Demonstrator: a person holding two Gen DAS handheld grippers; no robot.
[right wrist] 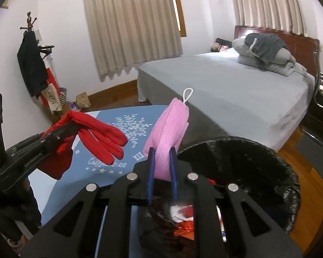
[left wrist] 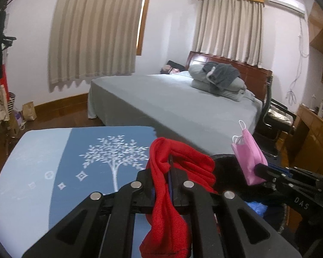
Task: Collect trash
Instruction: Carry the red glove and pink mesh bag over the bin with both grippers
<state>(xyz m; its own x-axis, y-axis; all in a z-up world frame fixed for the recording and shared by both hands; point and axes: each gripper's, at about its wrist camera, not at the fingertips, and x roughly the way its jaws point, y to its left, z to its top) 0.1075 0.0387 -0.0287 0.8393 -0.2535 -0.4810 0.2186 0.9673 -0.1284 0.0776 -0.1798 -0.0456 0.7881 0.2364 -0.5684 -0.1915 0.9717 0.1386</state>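
Left gripper (left wrist: 171, 185): fingers pinching a red glove (left wrist: 172, 193), held above the blue counter (left wrist: 54, 172). Right gripper (right wrist: 162, 172): fingers pinching a folded pink face mask (right wrist: 168, 137) over the near rim of the black-lined bin (right wrist: 268, 172). Risk: the glove hangs beside the bin; released there, it would likely drop onto the counter.

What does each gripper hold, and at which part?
Left gripper: red glove, pinched near its middle. Right gripper: folded pink face mask, by its lower end.
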